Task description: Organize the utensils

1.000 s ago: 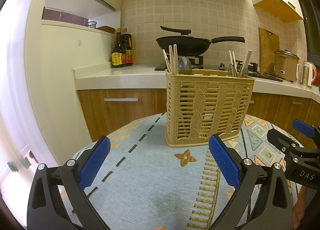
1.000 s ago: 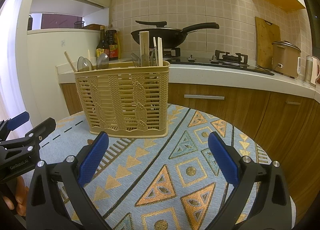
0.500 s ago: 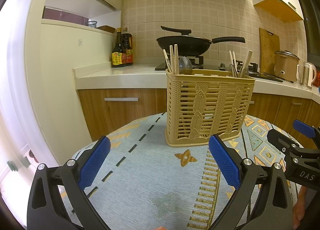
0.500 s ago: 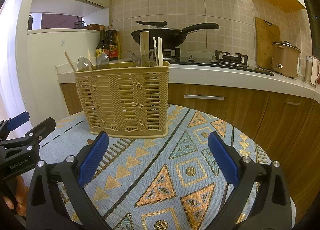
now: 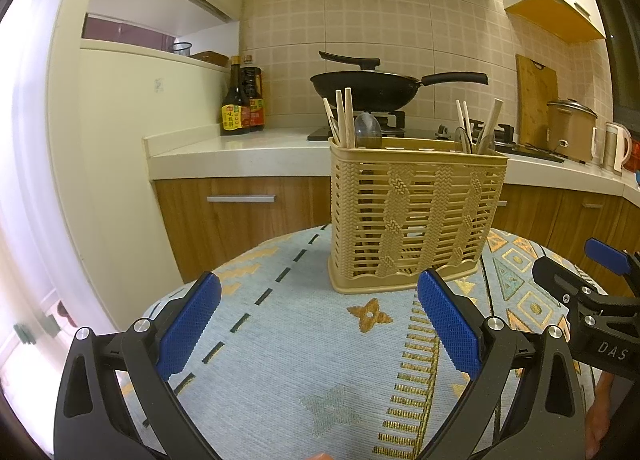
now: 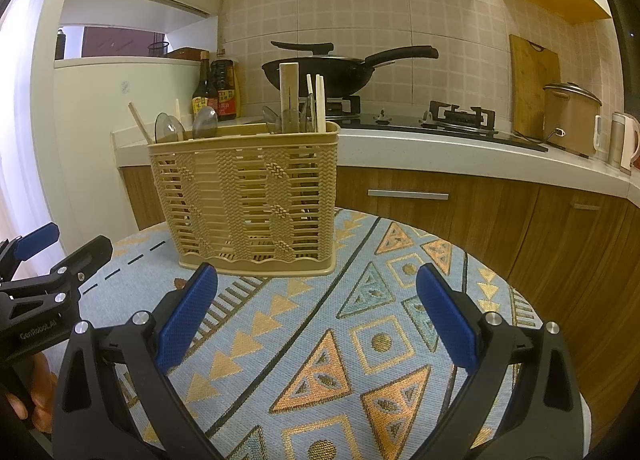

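Nothing has moved: the tan woven-plastic utensil basket [image 5: 416,215] stands upright at the patterned tablecloth's [image 5: 288,356] far edge, chopsticks [image 5: 343,117] pointing up; both the left gripper [image 5: 320,324] and the right gripper [image 6: 318,316] gape empty.

Both cams sit low just behind their own jaws, looking forward over the round table with the blue patterned cloth [image 5: 280,348] toward the kitchen counter. The left wrist view has the tan woven plastic utensil basket [image 5: 416,219] ahead of the jaws, nearer its right-hand finger, fairly close. The right wrist view sees that same basket [image 6: 244,199] ahead, off toward its left-hand finger. Each one catches the other gripper at its edge. Shared stuff: basket, tablecloth, black wok [image 5: 366,87] on the stove behind.
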`<state>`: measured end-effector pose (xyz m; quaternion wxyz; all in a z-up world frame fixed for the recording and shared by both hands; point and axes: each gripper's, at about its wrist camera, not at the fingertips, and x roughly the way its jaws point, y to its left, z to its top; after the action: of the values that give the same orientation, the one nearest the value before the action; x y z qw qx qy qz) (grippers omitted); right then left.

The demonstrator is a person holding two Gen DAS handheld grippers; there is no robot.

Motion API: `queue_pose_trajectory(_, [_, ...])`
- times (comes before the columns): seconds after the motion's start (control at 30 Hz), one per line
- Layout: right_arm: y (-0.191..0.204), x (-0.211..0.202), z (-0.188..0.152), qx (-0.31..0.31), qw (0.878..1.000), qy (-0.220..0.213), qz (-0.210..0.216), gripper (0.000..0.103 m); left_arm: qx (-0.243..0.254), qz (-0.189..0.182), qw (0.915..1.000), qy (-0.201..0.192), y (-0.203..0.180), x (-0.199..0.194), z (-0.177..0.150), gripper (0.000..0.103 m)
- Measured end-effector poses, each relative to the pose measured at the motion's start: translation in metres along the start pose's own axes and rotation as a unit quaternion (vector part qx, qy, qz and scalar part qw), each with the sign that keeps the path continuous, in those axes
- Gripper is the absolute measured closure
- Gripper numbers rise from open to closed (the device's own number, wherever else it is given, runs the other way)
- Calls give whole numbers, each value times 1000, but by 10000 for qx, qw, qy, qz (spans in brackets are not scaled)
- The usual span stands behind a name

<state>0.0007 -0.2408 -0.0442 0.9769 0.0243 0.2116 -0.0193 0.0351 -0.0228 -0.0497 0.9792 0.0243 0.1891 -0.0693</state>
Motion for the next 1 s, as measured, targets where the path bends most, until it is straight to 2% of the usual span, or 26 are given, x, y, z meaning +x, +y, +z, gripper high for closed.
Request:
queue_pose_trajectory(0.8, [1,0,0,-8,10000,11,0,8,0,0,10000,9,0,0,1,8])
queue_pose_trajectory(1.0, [1,1,0,-8,10000,13,0,8,9,-163,9999,35,-1,1,0,8])
